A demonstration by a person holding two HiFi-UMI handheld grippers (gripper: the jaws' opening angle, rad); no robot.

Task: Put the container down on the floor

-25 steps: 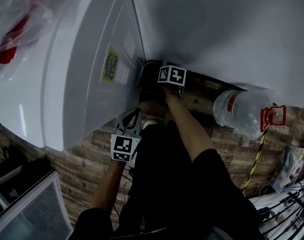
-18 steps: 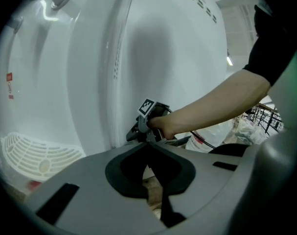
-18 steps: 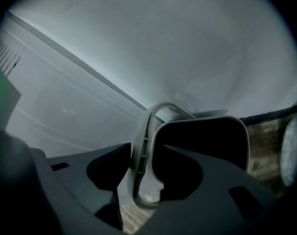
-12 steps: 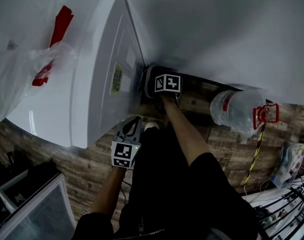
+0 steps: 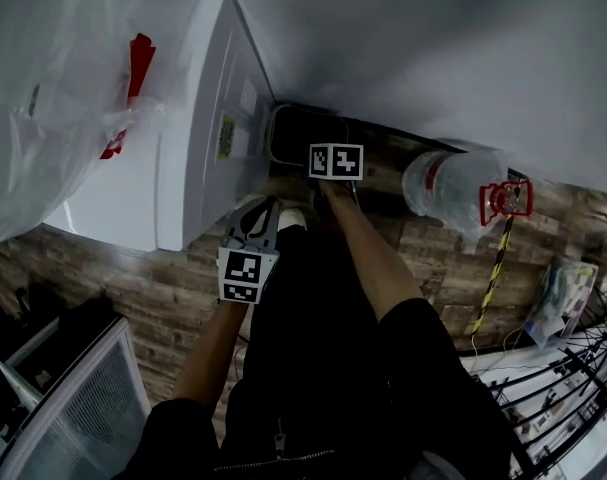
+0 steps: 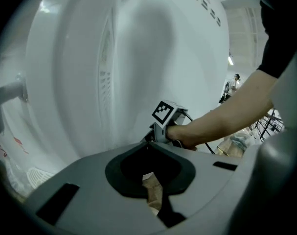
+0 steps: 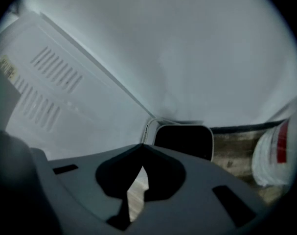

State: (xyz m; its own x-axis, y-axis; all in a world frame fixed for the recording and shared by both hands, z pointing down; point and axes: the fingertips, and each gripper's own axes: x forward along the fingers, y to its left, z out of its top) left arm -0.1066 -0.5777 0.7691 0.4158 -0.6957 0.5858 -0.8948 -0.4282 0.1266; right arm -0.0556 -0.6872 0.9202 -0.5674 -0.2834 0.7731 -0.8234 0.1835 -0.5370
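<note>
Standing at far left: a white appliance (image 5: 188, 138) with a clear plastic bag (image 5: 53, 88) slumped over its top. Neither belongs to the task.
Left gripper (image 6: 148, 146): fingers together with nothing between them. It hangs low near the appliance's front corner, apart from the container, and plays no part in the placing.
Container (image 5: 295, 133): dark with a paler rim. It sits on the wooden floor (image 5: 123, 288) in the corner where the appliance's side meets the wall (image 5: 433, 48). It seems to stand mouth-up and level on the planks, and no fingers touch it.
Right gripper (image 7: 141, 147): fingers together and empty. Its own view looks past the tips at the container, which stands just ahead of them and clear of them. From the head view its marker cube sits just beside the container's near edge.
Water jug (image 5: 445, 188): a large clear jug lying on the floor to the right, with a red fitting (image 5: 503, 200) at its end. It is well apart from the container and out of the way.
Done, by the look of it: the container is down on the floor and free of both grippers, so the placing itself appears complete.
Left, by the look of it: nothing on the container. At most the right gripper has to be drawn back from the corner without knocking the rim.
</note>
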